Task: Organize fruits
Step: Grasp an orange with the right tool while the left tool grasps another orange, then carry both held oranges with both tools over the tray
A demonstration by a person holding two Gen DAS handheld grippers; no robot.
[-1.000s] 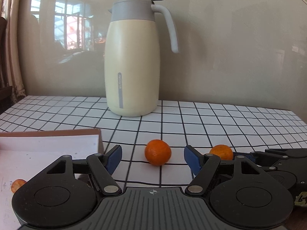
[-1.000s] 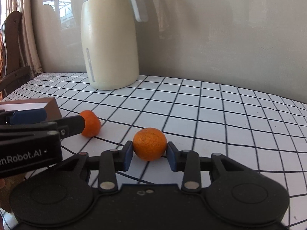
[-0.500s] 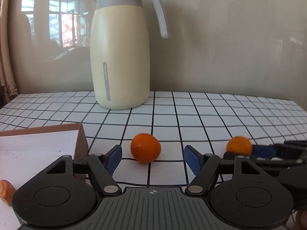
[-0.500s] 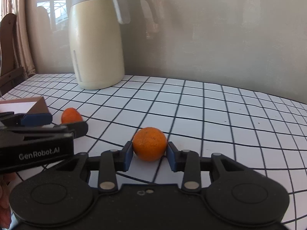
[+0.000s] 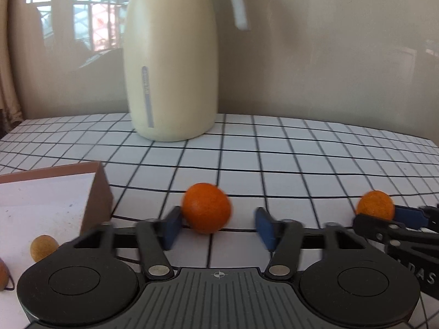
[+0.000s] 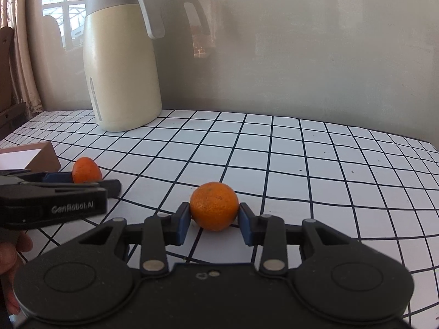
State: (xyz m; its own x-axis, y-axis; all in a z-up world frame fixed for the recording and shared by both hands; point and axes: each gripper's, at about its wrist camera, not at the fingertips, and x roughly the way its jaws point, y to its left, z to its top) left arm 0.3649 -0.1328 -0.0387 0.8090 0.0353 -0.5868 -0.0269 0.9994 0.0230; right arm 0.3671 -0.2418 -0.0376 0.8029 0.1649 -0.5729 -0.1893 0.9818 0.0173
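Note:
In the left wrist view my left gripper (image 5: 218,227) is open, with a small orange (image 5: 206,207) resting on the checked table just ahead between its blue pads, nearer the left pad. In the right wrist view my right gripper (image 6: 214,220) is shut on a second orange (image 6: 214,205), both pads against its sides, low over the table. That held orange also shows at the right of the left wrist view (image 5: 375,205). The left gripper's orange also shows in the right wrist view (image 6: 86,173). A brown box with a white inside (image 5: 46,205) at the left holds small fruit (image 5: 43,247).
A tall cream thermos jug (image 5: 170,63) with a grey handle stands at the back of the table against the wall; it also shows in the right wrist view (image 6: 120,76). The left gripper body (image 6: 52,200) lies to the left of the right gripper. A chair stands at far left (image 6: 6,82).
My left gripper has moved forward, so the orange now lies between its open pads. My right gripper has kept its hold on its orange and shifted to the right, away from the left one.

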